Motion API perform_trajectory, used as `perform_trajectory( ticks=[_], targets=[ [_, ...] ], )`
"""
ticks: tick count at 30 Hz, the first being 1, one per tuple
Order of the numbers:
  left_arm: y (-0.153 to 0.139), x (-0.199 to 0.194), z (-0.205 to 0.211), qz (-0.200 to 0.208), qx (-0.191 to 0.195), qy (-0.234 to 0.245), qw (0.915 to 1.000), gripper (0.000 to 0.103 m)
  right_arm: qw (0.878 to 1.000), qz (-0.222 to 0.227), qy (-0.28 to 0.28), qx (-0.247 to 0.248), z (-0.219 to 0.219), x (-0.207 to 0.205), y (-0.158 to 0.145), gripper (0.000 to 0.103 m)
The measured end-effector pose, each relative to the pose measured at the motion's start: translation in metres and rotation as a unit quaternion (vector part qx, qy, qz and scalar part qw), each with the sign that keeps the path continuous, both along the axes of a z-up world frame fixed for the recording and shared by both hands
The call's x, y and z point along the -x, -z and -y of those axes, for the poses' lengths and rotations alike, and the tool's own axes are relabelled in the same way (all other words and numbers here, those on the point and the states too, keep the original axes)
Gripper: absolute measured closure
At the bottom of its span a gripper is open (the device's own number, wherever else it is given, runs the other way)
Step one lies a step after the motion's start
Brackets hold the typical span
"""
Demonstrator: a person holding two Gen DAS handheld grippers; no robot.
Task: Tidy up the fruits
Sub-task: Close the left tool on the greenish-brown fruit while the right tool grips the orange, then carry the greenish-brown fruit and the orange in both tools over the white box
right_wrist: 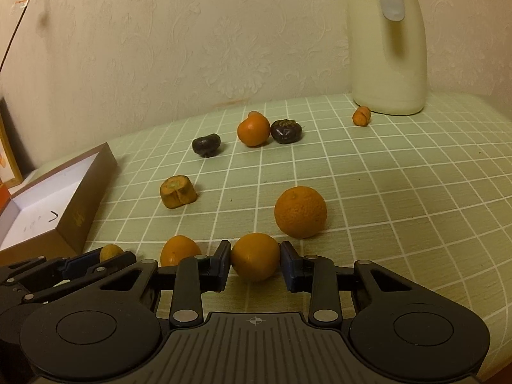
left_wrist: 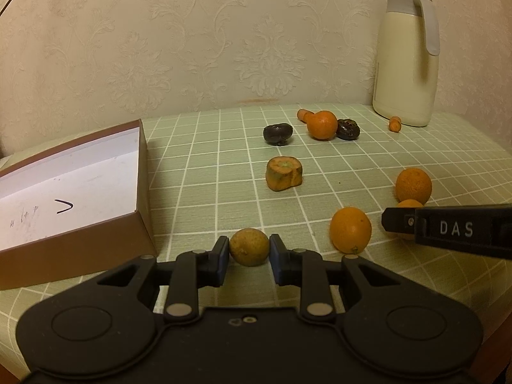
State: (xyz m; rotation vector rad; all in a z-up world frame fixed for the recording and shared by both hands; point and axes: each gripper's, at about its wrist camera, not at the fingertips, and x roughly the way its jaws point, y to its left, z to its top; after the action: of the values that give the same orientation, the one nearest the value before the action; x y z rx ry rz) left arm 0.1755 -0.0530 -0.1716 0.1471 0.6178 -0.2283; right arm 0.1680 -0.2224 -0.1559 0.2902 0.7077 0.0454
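A cream wall papered in an embossed floral pattern fills the upper half of both views, and beneath it a table is spread with a pale green cloth ruled in white squares. At the upper right of the left wrist view a cream vacuum jug with a grey lid and handle is seen upright against the wall, with a small carrot stub just beside its base. At the left edge an open brown cardboard box with a white inside is set on the cloth, pen marks on its floor.

Low in the left wrist view, the left gripper is closed on a small dull yellow-green citrus fruit, both pads pressed to its sides. Low in the right wrist view, the right gripper is pinched on a round orange tangerine; its pads are seen against the peel on either side.

A larger dimpled orange lies just behind the held tangerine, and another tangerine lies to its left. Mid-frame, a cut carrot chunk rests alone. Further back, two dark purple-black fruits are placed either side of a bright orange mandarin, the right one touching it.
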Motion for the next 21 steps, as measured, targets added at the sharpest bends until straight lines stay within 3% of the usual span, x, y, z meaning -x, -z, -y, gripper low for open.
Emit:
perform_trajectory(
  ticks=[21],
  targets=[
    [-0.029, 0.017, -0.013, 0.004, 0.013, -0.012, 0.9998, 0.086, 1.000, 0.019, -0.004, 0.001, 0.005, 0.029, -0.029, 0.069]
  ],
)
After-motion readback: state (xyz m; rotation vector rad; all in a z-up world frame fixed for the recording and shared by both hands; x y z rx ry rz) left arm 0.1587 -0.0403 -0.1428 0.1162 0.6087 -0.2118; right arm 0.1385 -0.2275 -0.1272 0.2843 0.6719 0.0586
